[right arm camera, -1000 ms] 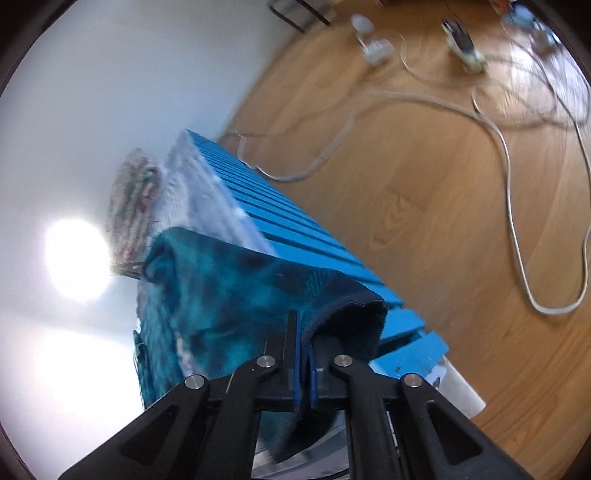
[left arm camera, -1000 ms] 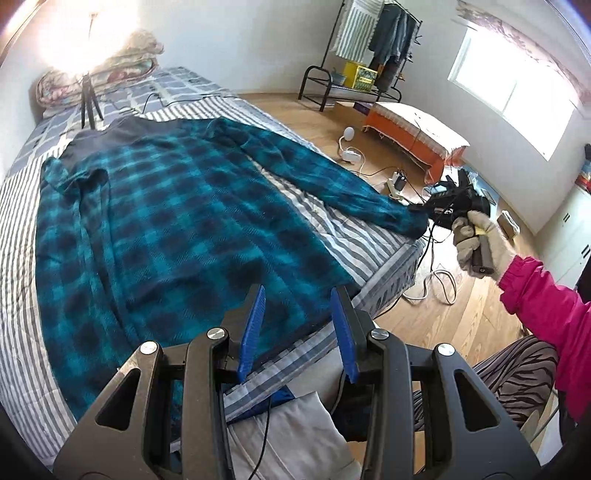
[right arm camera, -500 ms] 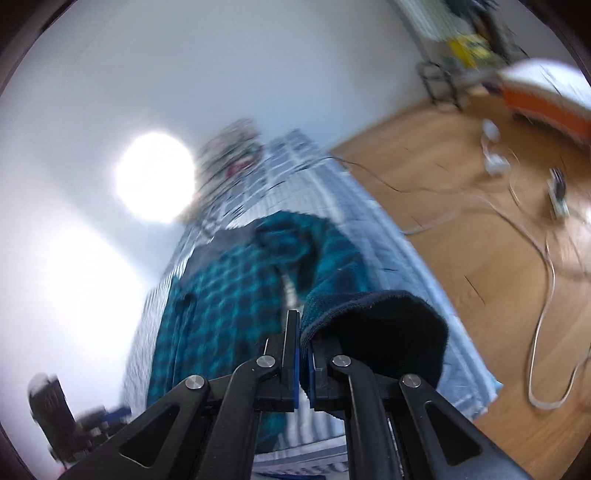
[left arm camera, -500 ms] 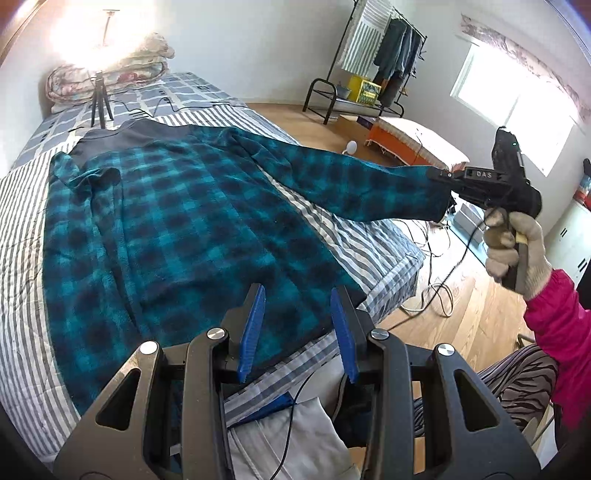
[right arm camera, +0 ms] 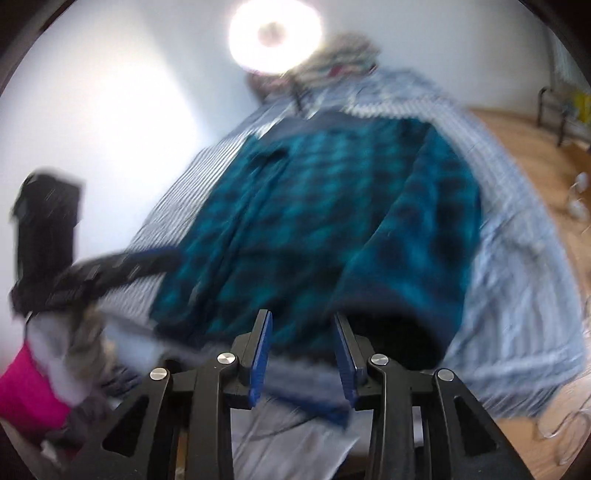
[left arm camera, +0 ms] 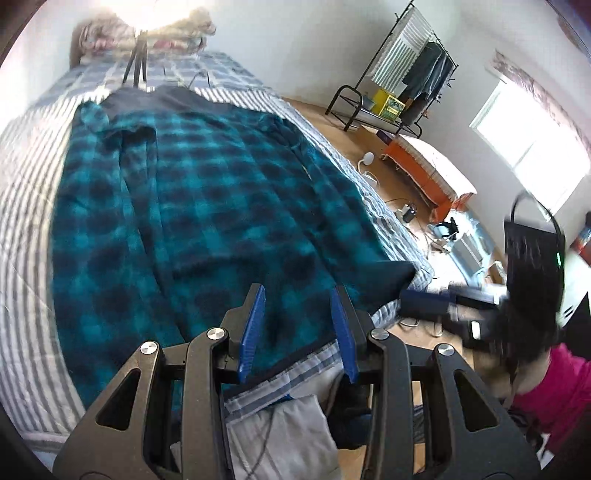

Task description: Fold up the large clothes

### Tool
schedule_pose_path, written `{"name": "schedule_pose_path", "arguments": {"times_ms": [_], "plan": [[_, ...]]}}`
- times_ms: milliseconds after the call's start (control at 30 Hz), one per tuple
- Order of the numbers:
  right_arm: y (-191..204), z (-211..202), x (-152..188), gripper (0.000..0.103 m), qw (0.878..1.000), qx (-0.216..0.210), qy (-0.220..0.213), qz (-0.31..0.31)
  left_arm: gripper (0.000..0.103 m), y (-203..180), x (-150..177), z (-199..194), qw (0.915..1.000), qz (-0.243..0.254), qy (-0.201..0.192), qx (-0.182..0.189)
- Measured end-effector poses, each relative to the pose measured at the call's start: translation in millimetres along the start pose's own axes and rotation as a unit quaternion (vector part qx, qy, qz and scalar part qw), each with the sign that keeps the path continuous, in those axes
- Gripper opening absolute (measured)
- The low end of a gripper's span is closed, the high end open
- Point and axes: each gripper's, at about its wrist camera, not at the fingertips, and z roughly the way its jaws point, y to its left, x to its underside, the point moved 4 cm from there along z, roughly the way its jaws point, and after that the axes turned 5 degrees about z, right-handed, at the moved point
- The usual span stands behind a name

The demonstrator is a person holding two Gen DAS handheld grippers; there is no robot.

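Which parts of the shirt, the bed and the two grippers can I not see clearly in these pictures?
- Shirt hem, left wrist view: partly hidden behind the left gripper.
- Shirt cuff, right wrist view: blurred by motion; whether it touches the right gripper, whose jaws are opening, cannot be told.
- Right gripper in left wrist view: smeared, jaws unreadable.
- Bed: near corner cut off by the frame edge.
- Pillows: washed out by lamp glare.

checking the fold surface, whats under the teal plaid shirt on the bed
The teal plaid shirt lies flat on a blue-and-white striped bed cover, which shows along both its sides and below the hem. Whatever lies directly beneath the shirt's body is covered and cannot be seen.
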Motion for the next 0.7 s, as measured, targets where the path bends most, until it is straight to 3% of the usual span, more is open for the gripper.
{"name": "schedule_pose_path", "arguments": {"times_ms": [167,267,367,400,467,600,633,667,700], "plan": [[2.8,-17.7,24.1,0.033,1.0,-0.004,0.013,-0.023,0.041,-8.5,-1.0,27.7,0.9979,-0.025,0.034,0.05],[-20.8,-35.3,18.4,0.031,1.0,0.017,-0.006,0.001,0.053,-22.3,-5.7,47.6,0.9962,-0.027,0.048,0.067],[-45.4,-47.3,1.5,0.03,0.999,0.027,-0.02,0.027,0.053,-32.9,-12.2,69.4,0.9954,-0.023,0.058,0.073],[-52.8,-50.8,-4.2,0.03,0.999,0.026,-0.023,0.033,0.054,-36.6,-13.4,74.0,0.9959,-0.007,0.06,0.068],[-65.4,-52.4,-13.7,0.03,0.998,0.028,-0.025,0.043,0.054,-50.5,-10.8,87.8,0.9954,0.062,0.069,0.024],[-87.6,-41.2,-20.1,0.031,0.997,0.01,-0.009,0.071,0.053,-70.3,3.8,111.6,0.9814,0.169,0.076,-0.048],[-88.6,-33.8,-18.9,0.031,0.997,0.002,0.001,0.074,0.036,-71.3,6.5,115.9,0.9794,0.178,0.077,-0.057],[-89.3,-28.8,-17.1,0.031,0.997,-0.001,0.009,0.073,0.004,-71.6,8.1,122.2,0.9784,0.178,0.083,-0.065],[-88.4,-20.1,-13.7,0.031,0.997,-0.005,0.022,0.069,0.002,-69.7,8.9,125.7,0.9789,0.173,0.086,-0.067]]}}
